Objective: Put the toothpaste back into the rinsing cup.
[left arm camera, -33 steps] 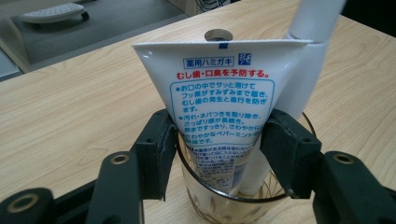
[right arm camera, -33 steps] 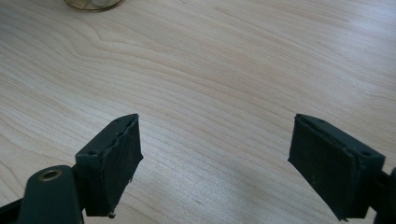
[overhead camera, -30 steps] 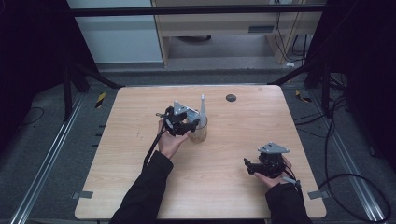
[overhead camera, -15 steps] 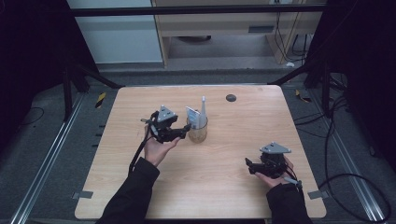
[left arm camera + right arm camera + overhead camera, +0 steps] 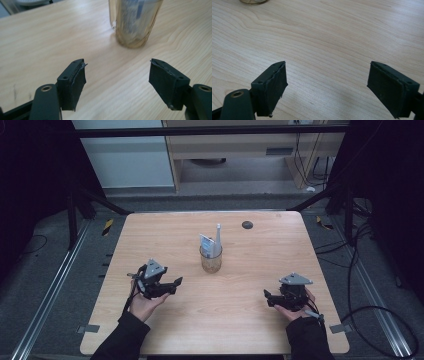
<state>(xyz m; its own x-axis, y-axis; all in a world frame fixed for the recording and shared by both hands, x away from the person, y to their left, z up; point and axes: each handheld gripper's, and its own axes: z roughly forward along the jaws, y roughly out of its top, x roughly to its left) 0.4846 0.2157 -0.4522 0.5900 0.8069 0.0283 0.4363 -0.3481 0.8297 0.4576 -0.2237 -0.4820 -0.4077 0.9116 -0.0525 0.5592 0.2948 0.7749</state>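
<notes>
Glass cup [image 5: 211, 260], upright at the table's [image 5: 150, 235] middle with a toothbrush [image 5: 218, 239] inside, stood ahead of the nearer left gripper [image 5: 172, 284]; its jaws had just been opening, empty. Right gripper [image 5: 268, 299], farther from the cup, was spread too.

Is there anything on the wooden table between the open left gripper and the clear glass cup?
No. In the left gripper view, bare wooden table lies between the left gripper and the clear glass cup. The jaws, just opened, hold nothing.
</notes>
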